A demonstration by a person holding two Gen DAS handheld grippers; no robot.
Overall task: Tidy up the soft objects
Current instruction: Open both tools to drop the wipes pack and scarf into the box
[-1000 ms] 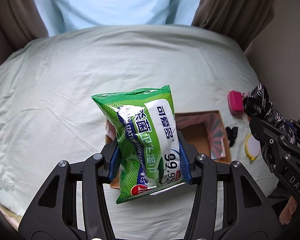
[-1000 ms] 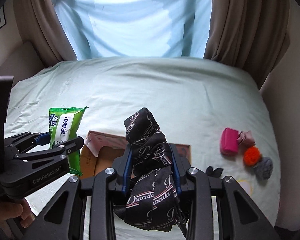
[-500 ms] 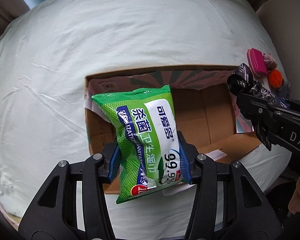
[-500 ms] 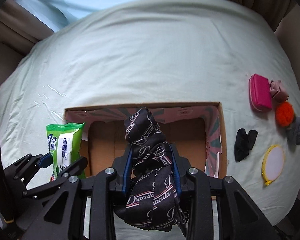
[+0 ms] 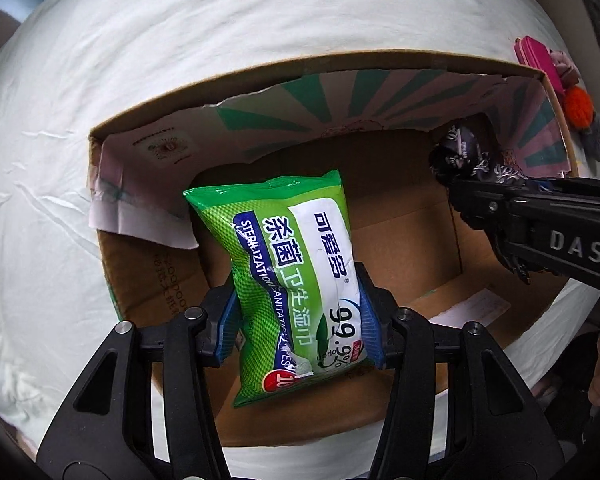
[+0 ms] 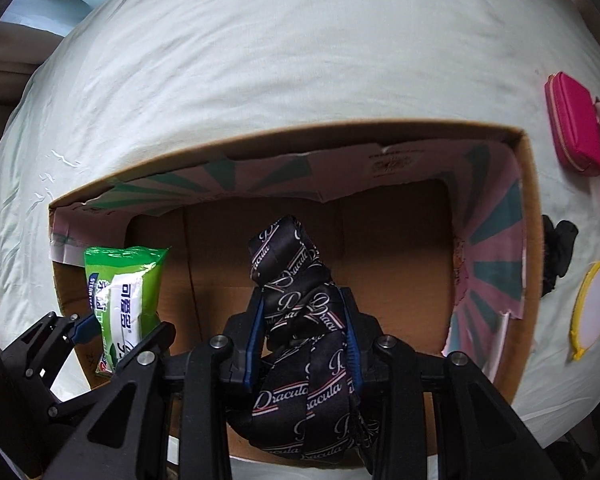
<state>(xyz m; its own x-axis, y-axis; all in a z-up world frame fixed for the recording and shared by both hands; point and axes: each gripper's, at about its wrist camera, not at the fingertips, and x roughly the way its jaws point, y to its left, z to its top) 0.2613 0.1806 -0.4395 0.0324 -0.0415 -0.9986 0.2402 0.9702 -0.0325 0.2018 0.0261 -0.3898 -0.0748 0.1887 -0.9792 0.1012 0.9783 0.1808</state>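
Note:
My left gripper (image 5: pixel 298 322) is shut on a green pack of wet wipes (image 5: pixel 288 264) and holds it over the left part of an open cardboard box (image 5: pixel 148 280). The pack also shows in the right wrist view (image 6: pixel 122 300). My right gripper (image 6: pixel 304 332) is shut on a bundled black "Dracula" lanyard (image 6: pixel 296 312) and holds it over the box's middle (image 6: pixel 400 248). In the left wrist view the lanyard (image 5: pixel 464 156) and right gripper (image 5: pixel 496 196) sit at the box's right side. The box floor is bare cardboard.
The box sits on a pale green bed sheet (image 6: pixel 300 60). Right of the box lie a pink pouch (image 6: pixel 574 132), an orange pompom (image 5: pixel 578 106), a black fabric item (image 6: pixel 558 252), a yellow-rimmed mirror (image 6: pixel 592 308) and a grey soft item (image 5: pixel 596 140).
Both grippers have tilted down and moved closer over the box, each still holding its item. The box now fills both views and the window is out of sight.

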